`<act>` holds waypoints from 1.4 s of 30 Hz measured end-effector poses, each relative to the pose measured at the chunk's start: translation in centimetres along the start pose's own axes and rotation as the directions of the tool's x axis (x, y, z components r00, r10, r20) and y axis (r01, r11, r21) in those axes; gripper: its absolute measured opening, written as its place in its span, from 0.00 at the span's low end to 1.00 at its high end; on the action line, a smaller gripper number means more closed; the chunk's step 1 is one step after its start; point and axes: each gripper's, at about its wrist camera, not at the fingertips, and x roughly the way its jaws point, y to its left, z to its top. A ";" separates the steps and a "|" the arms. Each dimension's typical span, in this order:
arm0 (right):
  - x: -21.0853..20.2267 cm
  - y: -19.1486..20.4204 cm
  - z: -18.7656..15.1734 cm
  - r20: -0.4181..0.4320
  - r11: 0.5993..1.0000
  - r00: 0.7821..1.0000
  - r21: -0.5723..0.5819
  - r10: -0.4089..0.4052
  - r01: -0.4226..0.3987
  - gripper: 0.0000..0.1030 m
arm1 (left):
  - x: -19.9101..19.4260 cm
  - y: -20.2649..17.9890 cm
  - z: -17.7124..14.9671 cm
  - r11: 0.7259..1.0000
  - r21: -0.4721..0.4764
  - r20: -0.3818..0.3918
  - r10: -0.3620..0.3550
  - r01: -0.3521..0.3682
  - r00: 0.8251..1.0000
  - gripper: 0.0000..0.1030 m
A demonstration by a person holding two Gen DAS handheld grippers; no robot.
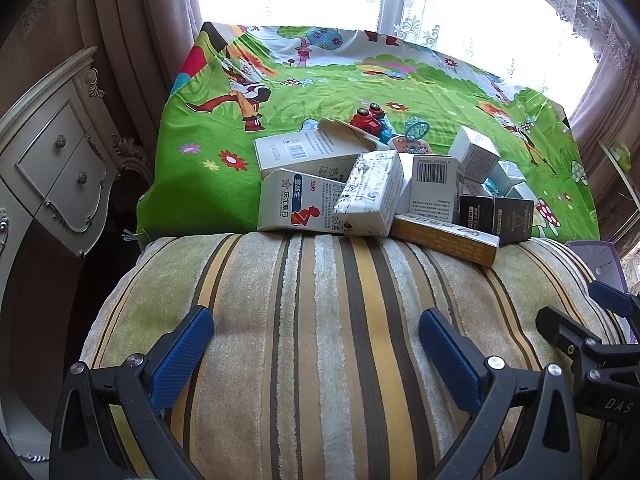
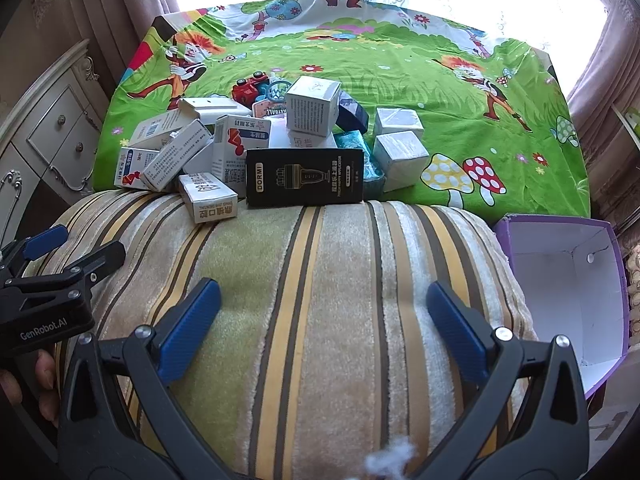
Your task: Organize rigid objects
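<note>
A jumbled pile of small cartons lies on a green cartoon sheet [image 1: 208, 184] just beyond a striped cushion [image 1: 320, 320]. It holds a white carton with a red figure [image 1: 296, 204], a yellow box [image 1: 444, 240], a black DORMI box [image 2: 304, 176], two white cubes [image 2: 400, 156] and a red toy car [image 2: 250, 88] at the back. My left gripper [image 1: 316, 340] hovers open over the cushion, short of the pile and holding nothing. My right gripper [image 2: 324, 308] is open over the same cushion, also short of the pile.
An open purple box with a white inside [image 2: 560, 280] stands at the cushion's right end. A cream dresser [image 1: 52, 168] stands to the left. Curtains and a bright window lie behind the sheet. A hand [image 2: 44, 380] grips the left tool.
</note>
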 end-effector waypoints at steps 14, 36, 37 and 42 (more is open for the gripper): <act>0.0 -0.4 0.2 -0.019 0.997 0.997 -0.034 0.069 -0.069 1.00 | -0.7 0.5 -0.2 0.999 -0.022 0.039 -0.047 0.048 0.998 1.00; 0.1 -0.4 3.8 -0.002 0.982 0.990 -0.132 0.138 -0.137 1.00 | 1.5 0.3 5.1 0.963 -0.015 0.038 -0.267 0.268 0.963 0.71; 0.3 -0.5 4.1 -0.003 0.981 0.990 -0.130 0.142 -0.141 1.00 | 1.9 0.3 5.4 0.961 -0.017 0.029 -0.275 0.276 0.961 0.69; 1.1 -1.0 5.3 -0.008 0.981 0.987 -0.107 0.162 -0.162 1.00 | 3.7 0.2 6.6 0.954 -0.014 -0.021 -0.298 0.298 0.954 0.66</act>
